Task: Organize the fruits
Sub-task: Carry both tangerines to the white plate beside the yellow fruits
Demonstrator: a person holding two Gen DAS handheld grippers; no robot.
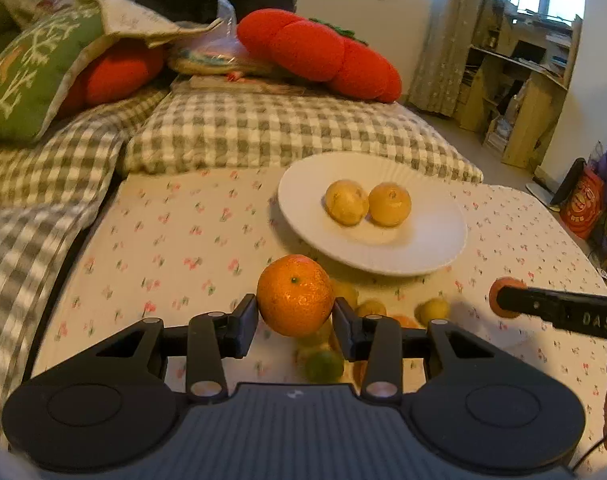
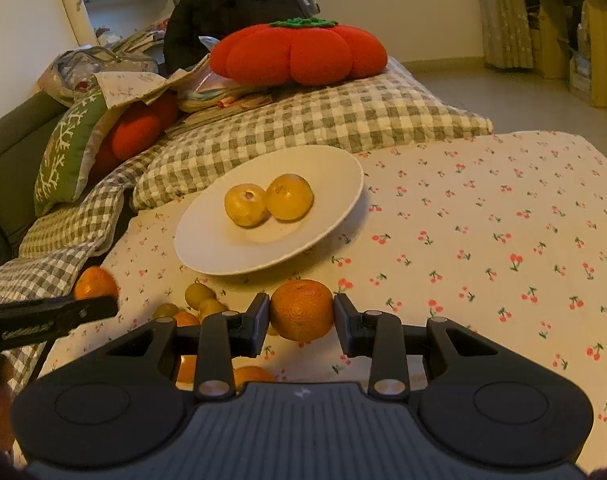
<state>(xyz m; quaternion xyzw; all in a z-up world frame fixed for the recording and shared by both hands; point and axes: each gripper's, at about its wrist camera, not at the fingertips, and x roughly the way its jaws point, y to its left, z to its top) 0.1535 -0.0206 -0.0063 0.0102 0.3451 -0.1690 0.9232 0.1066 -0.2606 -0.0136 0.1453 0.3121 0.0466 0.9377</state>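
white plate (image 1: 431,236): two yellow fruits (image 1: 345,202) touching | left gripper (image 1: 295,316): clamped on orange (image 1: 294,295) | right gripper (image 2: 302,318): clamped on tangerine (image 2: 301,309)

My two wrist cameras look forward and downward along their fingers, close over the surface (image 1: 163,232). Both share the white plate (image 1: 431,240) (image 2: 207,248), seen from the left and the right.

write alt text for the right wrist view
The right gripper clamps a round orange mandarin above a cherry-print tablecloth. Beyond it a white round plate holds two yellow fruits; the left gripper holds another mandarin at the left.
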